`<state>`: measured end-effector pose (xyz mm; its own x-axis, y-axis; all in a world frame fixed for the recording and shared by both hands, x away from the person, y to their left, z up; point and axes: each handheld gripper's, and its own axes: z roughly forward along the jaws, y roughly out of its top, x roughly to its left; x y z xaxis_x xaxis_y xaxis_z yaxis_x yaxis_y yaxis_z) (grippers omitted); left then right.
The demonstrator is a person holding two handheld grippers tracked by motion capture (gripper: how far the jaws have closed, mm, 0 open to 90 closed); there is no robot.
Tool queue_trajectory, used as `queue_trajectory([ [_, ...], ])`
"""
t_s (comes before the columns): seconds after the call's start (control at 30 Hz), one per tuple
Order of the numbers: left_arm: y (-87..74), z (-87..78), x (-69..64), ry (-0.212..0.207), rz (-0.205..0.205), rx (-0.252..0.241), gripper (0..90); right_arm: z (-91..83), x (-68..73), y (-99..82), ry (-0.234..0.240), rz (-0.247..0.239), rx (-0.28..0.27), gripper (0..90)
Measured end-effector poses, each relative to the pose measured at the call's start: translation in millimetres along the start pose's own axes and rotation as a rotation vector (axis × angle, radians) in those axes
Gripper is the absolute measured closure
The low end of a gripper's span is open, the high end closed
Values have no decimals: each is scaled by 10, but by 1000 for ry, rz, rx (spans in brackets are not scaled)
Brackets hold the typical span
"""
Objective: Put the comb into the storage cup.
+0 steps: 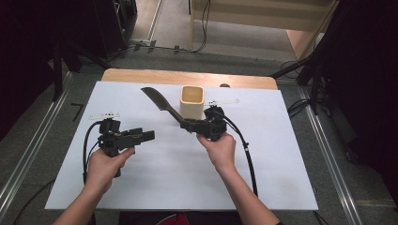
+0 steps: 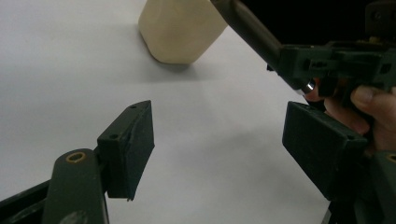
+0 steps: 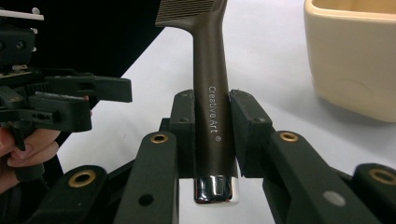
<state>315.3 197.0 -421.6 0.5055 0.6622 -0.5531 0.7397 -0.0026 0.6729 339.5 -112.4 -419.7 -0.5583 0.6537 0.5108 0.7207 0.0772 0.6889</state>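
Note:
A dark brown comb with "Creative Art" printed on its handle is clamped between the jaws of my right gripper, which is shut on the handle. In the high view the comb points up and left from the right gripper, just left of a cream square cup. My left gripper hovers over the left half of the table, open with nothing between its jaws. The left gripper view shows its own pads wide apart, with the cup and the comb handle beyond them.
A white sheet covers the table, with a strip of wood bare at the far edge. Black cables trail from both grippers. Dark stands and floor rails flank the table.

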Motion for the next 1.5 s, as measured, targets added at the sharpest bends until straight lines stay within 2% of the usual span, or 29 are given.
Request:
queue_trajectory([
  [0.17,18,39,9,8,-18,-15,261,78,-12,-53,3,24,-16,703],
  [0.43,52,164,-4,34,-23,-35,261,190,-38,-157,9,62,-43,702],
  [0.77,70,239,-1,42,-41,-60,265,291,6,-226,1,63,-82,702],
  [0.87,80,275,-4,61,-46,-58,279,352,29,-255,0,63,-94,702],
  [1.1,111,342,11,55,-74,-66,286,415,44,-318,-17,71,-121,702],
  [1.43,138,466,65,53,-89,-52,305,496,74,-358,-4,75,-125,702],
  [1.5,148,496,86,40,-114,-56,305,512,77,-365,-3,72,-133,702],
])
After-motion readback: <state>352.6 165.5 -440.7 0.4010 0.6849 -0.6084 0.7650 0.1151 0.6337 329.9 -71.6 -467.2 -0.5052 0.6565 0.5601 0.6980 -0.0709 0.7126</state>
